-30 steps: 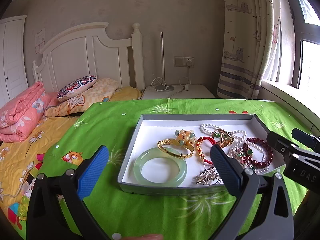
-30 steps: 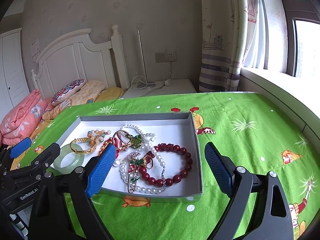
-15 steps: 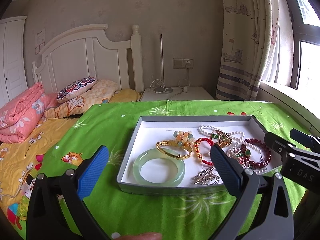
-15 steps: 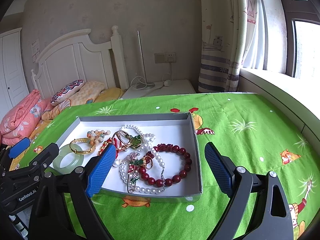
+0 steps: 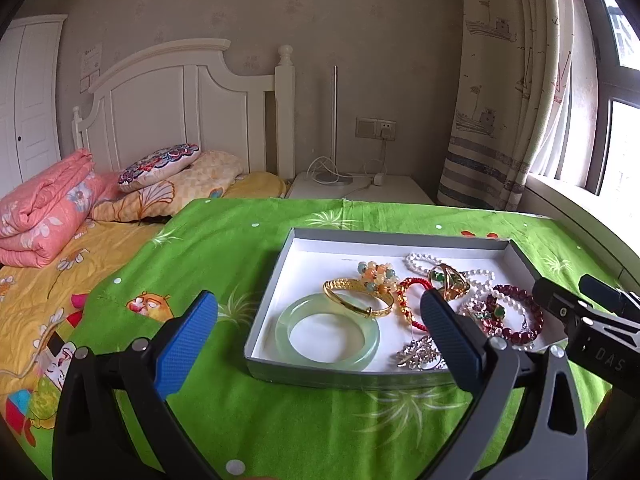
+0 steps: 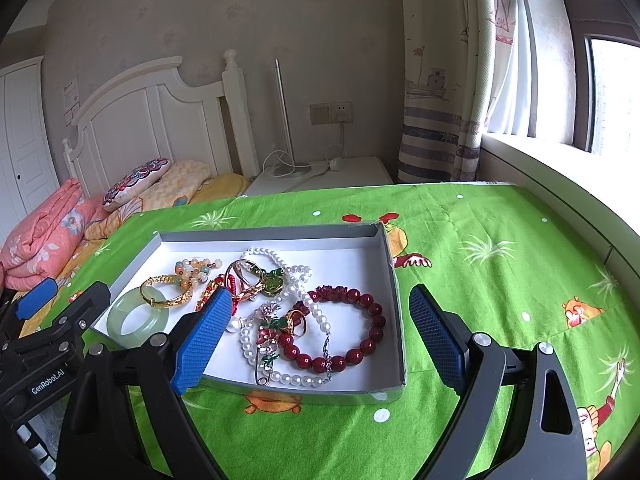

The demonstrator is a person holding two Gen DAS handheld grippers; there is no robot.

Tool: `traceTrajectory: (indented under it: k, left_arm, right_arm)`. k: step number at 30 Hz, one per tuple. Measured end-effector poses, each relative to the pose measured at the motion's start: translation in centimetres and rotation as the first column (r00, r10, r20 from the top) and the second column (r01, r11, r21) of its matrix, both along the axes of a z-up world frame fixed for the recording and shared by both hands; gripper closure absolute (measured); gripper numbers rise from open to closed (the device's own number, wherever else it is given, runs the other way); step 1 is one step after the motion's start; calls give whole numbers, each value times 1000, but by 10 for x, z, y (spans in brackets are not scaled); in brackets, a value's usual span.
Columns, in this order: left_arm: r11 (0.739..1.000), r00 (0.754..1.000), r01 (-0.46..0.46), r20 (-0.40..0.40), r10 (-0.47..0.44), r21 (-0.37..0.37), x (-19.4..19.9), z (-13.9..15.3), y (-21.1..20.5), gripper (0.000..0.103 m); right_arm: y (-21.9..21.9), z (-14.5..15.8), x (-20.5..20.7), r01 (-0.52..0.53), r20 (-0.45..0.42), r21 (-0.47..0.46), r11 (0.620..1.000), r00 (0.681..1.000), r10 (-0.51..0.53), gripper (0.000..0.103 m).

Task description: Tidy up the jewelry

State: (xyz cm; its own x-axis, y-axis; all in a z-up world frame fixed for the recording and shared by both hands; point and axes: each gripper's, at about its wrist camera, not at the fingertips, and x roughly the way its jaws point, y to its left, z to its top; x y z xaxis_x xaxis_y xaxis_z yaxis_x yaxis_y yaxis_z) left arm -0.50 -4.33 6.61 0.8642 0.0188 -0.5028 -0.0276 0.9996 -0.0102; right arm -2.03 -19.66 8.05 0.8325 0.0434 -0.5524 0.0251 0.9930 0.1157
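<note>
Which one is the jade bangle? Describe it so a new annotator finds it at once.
Start at the shallow grey tray on the green cloth. In the tray's near corner on the bed side lies the jade bangle, flat beside the gold bangle. It is the only smooth, pale green, translucent ring; everything else is beaded, metallic or chained.

We are seeing daylight entering from window (image 6: 600, 92) at right, blowing out to white on panes and sill. We are noting room evenly bright, colours on green cloth (image 6: 500, 264) saturated. Shadows staying soft: faint shade lying inside grey tray (image 6: 394, 300) walls, under left tool (image 5: 320, 320) and right tool (image 6: 320, 328). Fisheye bending headboard (image 5: 180, 92) and curtain (image 5: 500, 100); dark vignette filling corners. Centre sharp; we are finding near tool bodies slightly soft, far wall mildly grainy.
</note>
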Motion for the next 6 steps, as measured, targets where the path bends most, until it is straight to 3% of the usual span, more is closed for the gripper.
traceTrajectory:
  k: [4, 6]
  left_arm:
    - [995, 983, 58, -170, -70, -77, -2, -13, 12, 3]
    - [996, 967, 62, -241, -77, -70, -5, -23, 14, 2]
  right_arm:
    - [0, -7, -2, -25, -84, 5, 1000, 996, 25, 17]
    - [5, -13, -11, -57, -145, -17, 998, 988, 54, 17]
